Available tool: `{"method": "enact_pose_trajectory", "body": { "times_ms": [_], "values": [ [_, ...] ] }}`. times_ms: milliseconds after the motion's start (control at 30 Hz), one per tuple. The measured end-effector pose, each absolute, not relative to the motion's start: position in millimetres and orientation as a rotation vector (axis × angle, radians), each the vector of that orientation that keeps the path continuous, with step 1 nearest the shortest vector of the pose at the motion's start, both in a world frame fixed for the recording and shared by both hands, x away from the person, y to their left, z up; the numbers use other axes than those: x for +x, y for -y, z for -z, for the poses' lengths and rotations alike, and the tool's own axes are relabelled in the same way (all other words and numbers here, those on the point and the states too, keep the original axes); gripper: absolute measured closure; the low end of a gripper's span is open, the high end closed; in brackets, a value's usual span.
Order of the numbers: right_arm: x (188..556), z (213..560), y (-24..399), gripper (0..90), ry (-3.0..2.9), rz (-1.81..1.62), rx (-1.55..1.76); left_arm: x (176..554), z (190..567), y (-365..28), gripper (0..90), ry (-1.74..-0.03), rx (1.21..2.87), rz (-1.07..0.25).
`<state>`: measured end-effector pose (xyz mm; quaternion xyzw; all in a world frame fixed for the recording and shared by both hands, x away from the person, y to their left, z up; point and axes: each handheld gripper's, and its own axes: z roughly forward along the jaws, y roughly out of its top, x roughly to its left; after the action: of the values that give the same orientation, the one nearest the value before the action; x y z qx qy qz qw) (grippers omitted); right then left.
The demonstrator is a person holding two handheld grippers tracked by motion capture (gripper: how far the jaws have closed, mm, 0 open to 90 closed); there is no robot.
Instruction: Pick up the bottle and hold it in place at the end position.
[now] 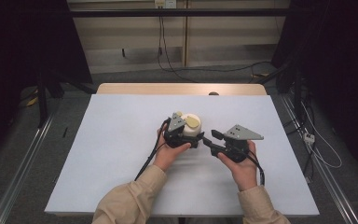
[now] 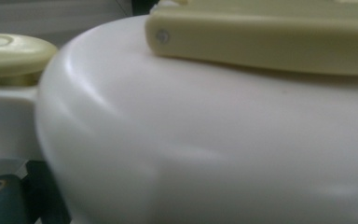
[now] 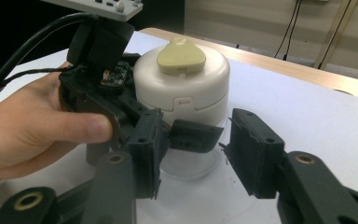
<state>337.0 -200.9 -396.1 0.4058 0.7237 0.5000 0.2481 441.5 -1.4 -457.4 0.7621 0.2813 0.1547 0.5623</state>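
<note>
Your left tongs (image 1: pixel 193 138) are clamped on the clear base of the white container (image 1: pixel 191 126), which stands upright near the middle of the table (image 1: pixel 121 154) with its pale yellow lid button (image 3: pixel 181 56) on top. Just to its right, your right tongs (image 3: pixel 193 156) hang half open with nothing between them, the jaws clear of the base. If they come in off-centre they could, I judge, knock the tall container over or twist it out of the left grip; there is bare table on every side, with the edges well apart from the work.
</note>
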Motion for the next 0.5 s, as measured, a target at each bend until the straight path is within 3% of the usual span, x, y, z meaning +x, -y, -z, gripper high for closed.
{"method": "enact_pose_trajectory", "body": {
  "times_ms": [500],
  "values": [
    [348.7, 385.5, 191.5, 76.9, -2.073, -1.314, 1.085, 441.2, 457.4, 1.9, 5.2, -0.662, 1.796, -0.368]
  ]
}}
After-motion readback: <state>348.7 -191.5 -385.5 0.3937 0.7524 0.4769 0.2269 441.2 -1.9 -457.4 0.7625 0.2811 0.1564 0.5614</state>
